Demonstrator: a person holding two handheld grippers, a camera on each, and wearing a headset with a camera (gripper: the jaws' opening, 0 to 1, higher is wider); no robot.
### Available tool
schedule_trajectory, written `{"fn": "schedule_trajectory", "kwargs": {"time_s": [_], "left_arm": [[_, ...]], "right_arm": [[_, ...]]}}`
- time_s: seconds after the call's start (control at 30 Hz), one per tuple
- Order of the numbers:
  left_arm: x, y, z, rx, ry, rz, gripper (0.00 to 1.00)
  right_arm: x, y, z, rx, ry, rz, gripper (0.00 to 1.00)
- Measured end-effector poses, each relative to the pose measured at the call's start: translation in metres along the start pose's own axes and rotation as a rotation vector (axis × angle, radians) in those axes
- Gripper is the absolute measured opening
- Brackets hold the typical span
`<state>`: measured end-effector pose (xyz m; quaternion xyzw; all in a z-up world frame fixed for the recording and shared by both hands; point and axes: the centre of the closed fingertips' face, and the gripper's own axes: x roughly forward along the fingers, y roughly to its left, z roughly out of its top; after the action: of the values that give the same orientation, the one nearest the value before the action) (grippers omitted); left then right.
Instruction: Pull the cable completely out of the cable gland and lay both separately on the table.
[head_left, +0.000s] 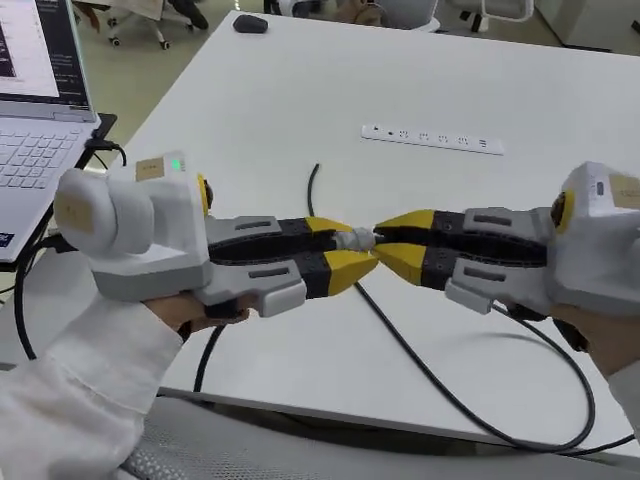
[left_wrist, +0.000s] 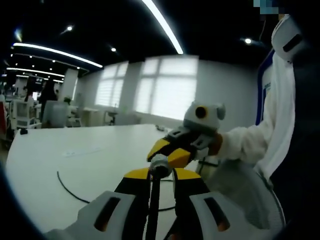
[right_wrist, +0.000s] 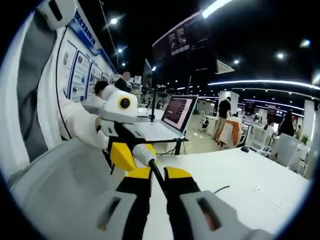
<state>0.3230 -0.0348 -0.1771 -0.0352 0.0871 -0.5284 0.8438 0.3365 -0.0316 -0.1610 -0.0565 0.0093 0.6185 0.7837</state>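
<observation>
The white table (head_left: 300, 90) carries a long white power strip (head_left: 432, 139) whose small markings are too fine to read. Left of the power strip an open laptop (head_left: 30, 150) sits at the table edge, its screen text unreadable.

On the near side of the power strip, lifted off the table, the left gripper (head_left: 358, 246) and right gripper (head_left: 380, 242) meet tip to tip. Each body bears a tan sticker with illegible print, and a green light (head_left: 176, 164) glows on the left one.

The black cable (head_left: 440, 385) lies in a wide loop nearer than the power strip and rises into the right gripper. Its free end rests just short of the strip.

A dark mouse (head_left: 250, 24) lies beyond the power strip, to its left.

The grey cable gland (head_left: 357, 238) hangs between the two sets of yellow tips. The left fingers stand slightly apart, closed on the gland at their tips. The right fingers are drawn narrow, clamped on the cable just behind the gland.

Both gripper views show the cable running up between their own fingers to the gland. The right gripper view takes in wall posters (right_wrist: 80, 70) under a blue banner, lettering too small to read, and people standing in the room behind; the left gripper view takes in bright windows (left_wrist: 165, 87) and ceiling light strips
</observation>
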Motion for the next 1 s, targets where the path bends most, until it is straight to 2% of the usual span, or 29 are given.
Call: {"fn": "schedule_trajectory", "kwargs": {"time_s": [0.03,0.07,0.1,0.13,0.23,0.37,0.53,0.7,1.0], "left_arm": [[0.002,0.002,0.004,0.035,-0.011,0.028,0.15],[0.001,0.001,0.007,0.057,-0.031,0.034,0.11],[0.000,-0.002,0.007,0.040,-0.033,0.024,0.05],[-0.001,-0.001,0.006,0.039,-0.026,0.020,0.04],[-0.001,0.002,0.005,-0.028,-0.034,0.019,0.11],[-0.002,0.000,0.012,-0.047,-0.074,0.011,0.21],[-0.003,0.000,0.015,-0.043,-0.096,0.006,0.18],[-0.002,0.000,0.014,-0.054,-0.087,0.001,0.18],[-0.003,0.000,0.016,-0.054,-0.094,0.000,0.17]], "right_arm": [[-0.002,0.001,-0.004,-0.019,0.025,0.012,0.08],[-0.001,0.004,-0.005,-0.031,0.036,0.019,0.08],[0.000,0.007,-0.006,-0.052,0.039,0.030,0.08],[0.000,0.009,-0.004,-0.053,0.030,0.034,0.08],[-0.002,0.012,-0.009,-0.083,0.064,0.043,0.07],[-0.002,0.015,-0.014,-0.119,0.104,0.044,0.06],[-0.001,0.014,-0.013,-0.131,0.111,0.041,0.06],[0.000,0.016,-0.017,-0.192,0.164,0.057,0.05],[0.001,0.018,-0.015,-0.191,0.158,0.069,0.04]]}}
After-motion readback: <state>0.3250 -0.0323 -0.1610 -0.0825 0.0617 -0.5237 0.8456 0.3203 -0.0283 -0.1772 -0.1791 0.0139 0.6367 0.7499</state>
